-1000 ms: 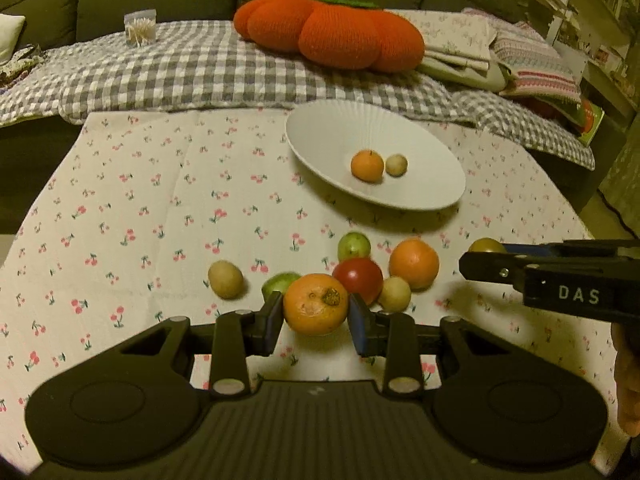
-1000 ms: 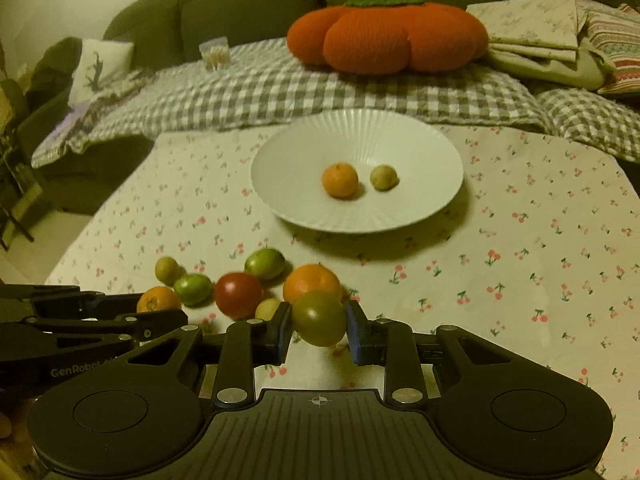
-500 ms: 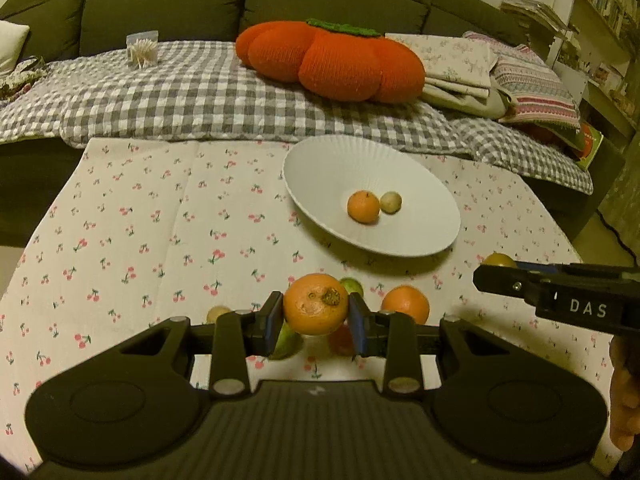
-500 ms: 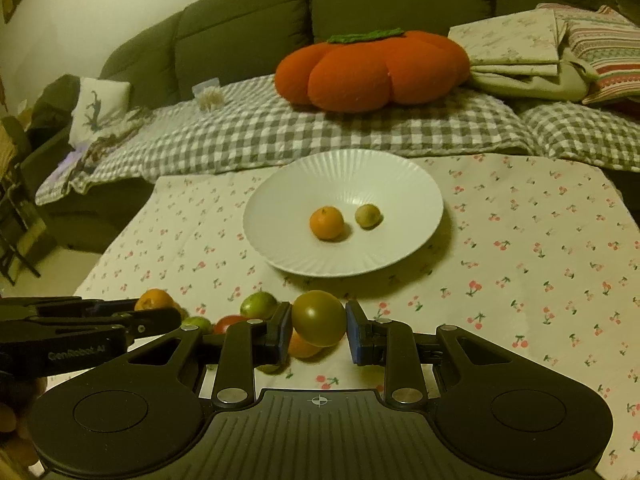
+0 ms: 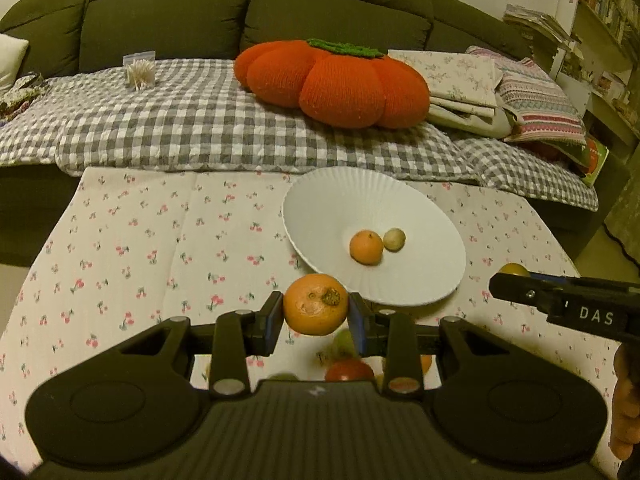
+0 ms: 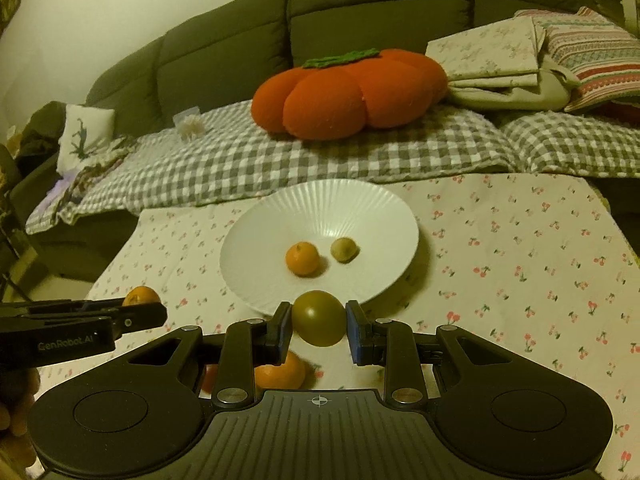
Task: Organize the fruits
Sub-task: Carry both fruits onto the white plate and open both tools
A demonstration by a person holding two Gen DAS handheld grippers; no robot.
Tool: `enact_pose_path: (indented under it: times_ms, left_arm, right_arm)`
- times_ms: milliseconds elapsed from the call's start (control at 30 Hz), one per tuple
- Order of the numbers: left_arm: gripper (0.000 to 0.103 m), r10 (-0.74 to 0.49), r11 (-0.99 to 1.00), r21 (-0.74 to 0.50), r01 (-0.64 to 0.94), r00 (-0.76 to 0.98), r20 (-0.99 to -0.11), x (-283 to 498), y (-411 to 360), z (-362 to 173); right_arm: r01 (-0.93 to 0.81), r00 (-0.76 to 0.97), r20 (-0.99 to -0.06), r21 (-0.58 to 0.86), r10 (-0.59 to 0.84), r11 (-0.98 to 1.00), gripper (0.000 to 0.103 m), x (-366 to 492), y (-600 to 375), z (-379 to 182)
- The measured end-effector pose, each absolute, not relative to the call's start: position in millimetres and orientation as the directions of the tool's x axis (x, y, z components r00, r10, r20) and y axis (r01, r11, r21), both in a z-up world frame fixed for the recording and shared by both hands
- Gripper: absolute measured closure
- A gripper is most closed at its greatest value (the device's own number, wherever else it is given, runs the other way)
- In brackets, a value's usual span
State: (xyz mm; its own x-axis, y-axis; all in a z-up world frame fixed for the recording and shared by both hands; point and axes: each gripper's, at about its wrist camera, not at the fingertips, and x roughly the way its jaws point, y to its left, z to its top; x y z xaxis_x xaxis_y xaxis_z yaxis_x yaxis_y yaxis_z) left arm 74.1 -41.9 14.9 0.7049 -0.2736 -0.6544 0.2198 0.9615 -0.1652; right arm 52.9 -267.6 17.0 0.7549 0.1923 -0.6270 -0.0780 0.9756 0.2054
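Note:
My left gripper (image 5: pixel 315 318) is shut on an orange (image 5: pixel 316 309), held above the table short of the white plate's (image 5: pixel 424 216) near rim. My right gripper (image 6: pixel 318 323) is shut on a greenish-brown tomato (image 6: pixel 318 317), held just short of the white plate (image 6: pixel 360 208). The plate holds a small orange (image 5: pixel 366 246) and a small yellowish fruit (image 5: pixel 394 239); both also show in the right wrist view, orange (image 6: pixel 302 258) and yellowish fruit (image 6: pixel 344 249). Loose fruits lie below the grippers: a red tomato (image 5: pixel 349 370) and an orange (image 6: pixel 280 372), partly hidden.
The table carries a cherry-print cloth (image 5: pixel 160 248). Behind it is a sofa with a checked blanket (image 5: pixel 180 120), an orange pumpkin cushion (image 5: pixel 332 80) and folded linens (image 5: pixel 464 84). The right gripper's side (image 5: pixel 568 308) shows at right in the left wrist view.
Both grippers have risen and moved forward toward the plate with their fruits held. The loose fruits on the table have dropped below the fingers and are now mostly hidden.

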Motion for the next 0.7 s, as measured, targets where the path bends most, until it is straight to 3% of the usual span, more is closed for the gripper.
enact_pose_path:
  times_ms: [700]
  left_arm:
    - [0.07,-0.355,0.912,-0.066,0.406,0.696,-0.624,123.8,-102.4,-20.8]
  right_arm:
    - [-0.069,0.743,-0.642,0.205,0.187,0.976,0.077,107.6,-278.5,-7.2]
